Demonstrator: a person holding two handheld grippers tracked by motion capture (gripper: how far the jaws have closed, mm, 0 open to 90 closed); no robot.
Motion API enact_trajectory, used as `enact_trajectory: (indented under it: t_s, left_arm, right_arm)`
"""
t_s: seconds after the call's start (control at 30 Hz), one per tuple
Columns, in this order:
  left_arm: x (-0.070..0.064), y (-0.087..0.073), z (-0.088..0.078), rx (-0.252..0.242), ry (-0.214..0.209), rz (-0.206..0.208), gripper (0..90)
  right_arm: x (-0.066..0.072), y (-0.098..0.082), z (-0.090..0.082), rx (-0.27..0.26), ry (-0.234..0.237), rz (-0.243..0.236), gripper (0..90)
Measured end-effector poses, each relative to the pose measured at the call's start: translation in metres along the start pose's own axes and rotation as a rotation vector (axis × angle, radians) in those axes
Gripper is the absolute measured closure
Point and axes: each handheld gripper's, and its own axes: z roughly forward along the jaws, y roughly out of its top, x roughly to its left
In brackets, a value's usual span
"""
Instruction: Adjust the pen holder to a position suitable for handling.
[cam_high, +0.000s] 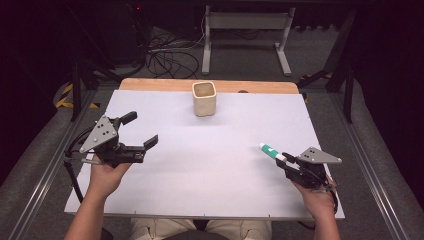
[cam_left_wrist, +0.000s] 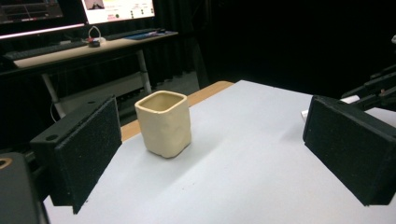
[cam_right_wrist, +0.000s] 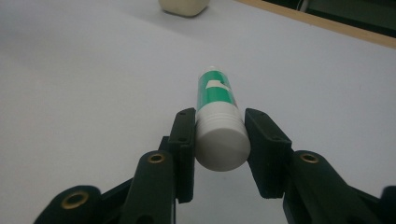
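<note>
**Tube held at the right edge, cup waiting at the far edge**

A dark room with cables and a desk frame beyond surrounds a pale grey worktop (cam_high: 210, 165) on a wooden board; the surface is bare apart from a cream cup (cam_high: 204, 98) standing upright near the middle of the far edge, its mouth open to the top.

The right gripper (cam_high: 286, 161) sits near the right edge, towards the near corner; its fingers (cam_right_wrist: 184, 140) are closed on a green-and-white tube (cam_high: 271, 151), pinching it at the white capped end, the pads pressing on either side of the cap; the rest of the tube sticks out free beyond the fingertips.

The tube's long axis runs in line with the gripper, roughly level or slightly tilted; its free end points away from the hand, towards the far-left, which is broadly the direction of the cup; in the right gripper view the cup (cam_right_wrist: 183, 6) shows just left of straight ahead, well apart from the tube's tip.

The left gripper (cam_high: 141, 132) hovers near the left edge with its fingers (cam_left_wrist: 86, 151) spread wide and nothing between them; in its own view the cup (cam_left_wrist: 164, 122) stands ahead between the two pads, well apart from them.

My reading is that the tube is bound for the cup; the right hand carries it, so the coming move turns on swinging the long axis from near level to upright over the cup's mouth, free end down.
</note>
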Motion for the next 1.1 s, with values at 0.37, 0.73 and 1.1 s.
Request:
enact_trajectory:
  t_s: [0.37,0.73,1.1]
  left_arm:
    - [-0.003,-0.001,0.007,0.016,-0.017,0.009,5.1]
    - [-0.009,-0.001,0.02,0.03,-0.053,0.039,5.2]
    - [-0.017,0.002,0.035,0.035,-0.082,0.052,5.3]
  right_arm:
    - [0.005,0.016,0.001,-0.014,0.013,-0.022,65.6]
    - [0.006,0.027,-0.005,-0.027,0.017,-0.018,65.7]
    - [0.013,0.043,-0.015,-0.056,0.02,-0.027,65.7]
